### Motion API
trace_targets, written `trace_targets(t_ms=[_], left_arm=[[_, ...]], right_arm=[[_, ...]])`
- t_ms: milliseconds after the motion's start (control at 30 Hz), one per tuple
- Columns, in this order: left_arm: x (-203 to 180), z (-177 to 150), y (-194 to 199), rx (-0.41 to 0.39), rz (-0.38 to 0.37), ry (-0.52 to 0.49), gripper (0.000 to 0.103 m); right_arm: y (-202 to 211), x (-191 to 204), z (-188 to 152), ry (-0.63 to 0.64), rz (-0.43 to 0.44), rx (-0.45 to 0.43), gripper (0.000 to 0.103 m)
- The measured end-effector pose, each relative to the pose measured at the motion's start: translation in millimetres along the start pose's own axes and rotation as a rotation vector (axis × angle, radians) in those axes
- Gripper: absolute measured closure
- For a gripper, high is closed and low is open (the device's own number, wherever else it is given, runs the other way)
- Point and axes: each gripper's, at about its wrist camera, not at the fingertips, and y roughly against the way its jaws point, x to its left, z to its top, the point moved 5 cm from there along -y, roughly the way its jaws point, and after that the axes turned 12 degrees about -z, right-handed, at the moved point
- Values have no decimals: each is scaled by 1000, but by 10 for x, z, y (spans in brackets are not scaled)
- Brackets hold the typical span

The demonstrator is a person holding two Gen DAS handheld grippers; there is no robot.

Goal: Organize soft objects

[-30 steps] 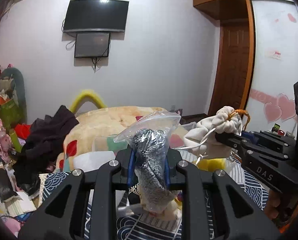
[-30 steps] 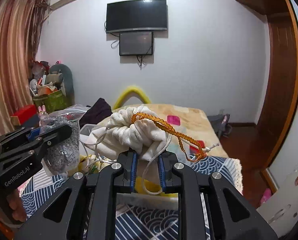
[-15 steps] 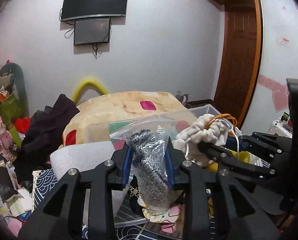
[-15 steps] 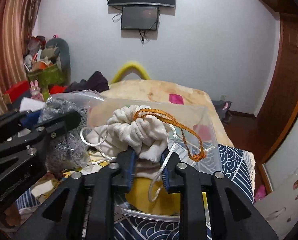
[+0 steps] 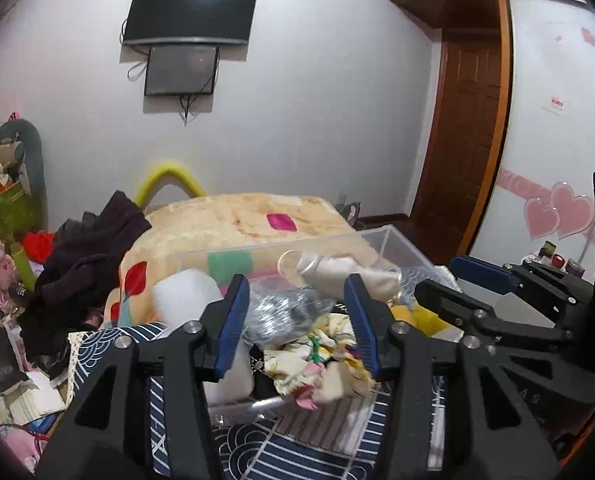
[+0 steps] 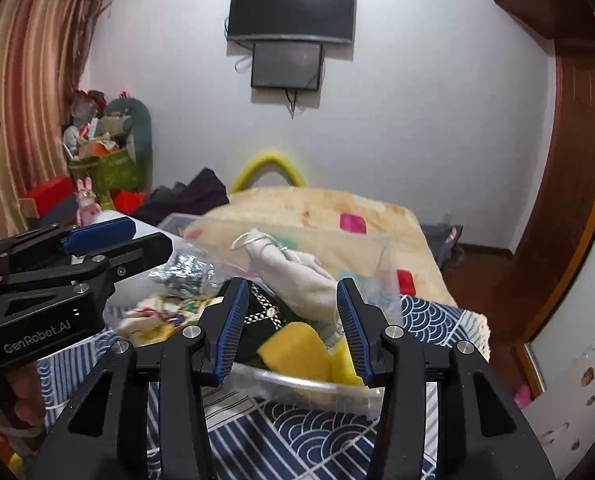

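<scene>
A clear plastic bin stands on a blue-patterned cloth and holds soft things. A white drawstring pouch lies on top of the pile. A plastic bag of grey knit lies at the bin's left side. A floral cloth, a yellow sponge and a black item are also inside. My left gripper is open and empty above the bin. My right gripper is open and empty above the bin.
A white foam block sits left of the bin. A bed with a patterned quilt lies behind, with dark clothes heaped on its left. Clutter fills the floor at left. A wooden door stands at right.
Both grippers have opened. The bag of grey knit dropped from the left one and the white pouch from the right one into the bin.
</scene>
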Motion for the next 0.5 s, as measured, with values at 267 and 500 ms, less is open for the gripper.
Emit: trace_targets(t_ms=[267,500], left_arm=[[-266,-13,531,-90,-12,-34,34],[-427,-65,890,-145,-7,-62,16]], right_arm=[[485,-80,72,-43,43,-117,46],[792,-73,60,-55,32,-199,30]])
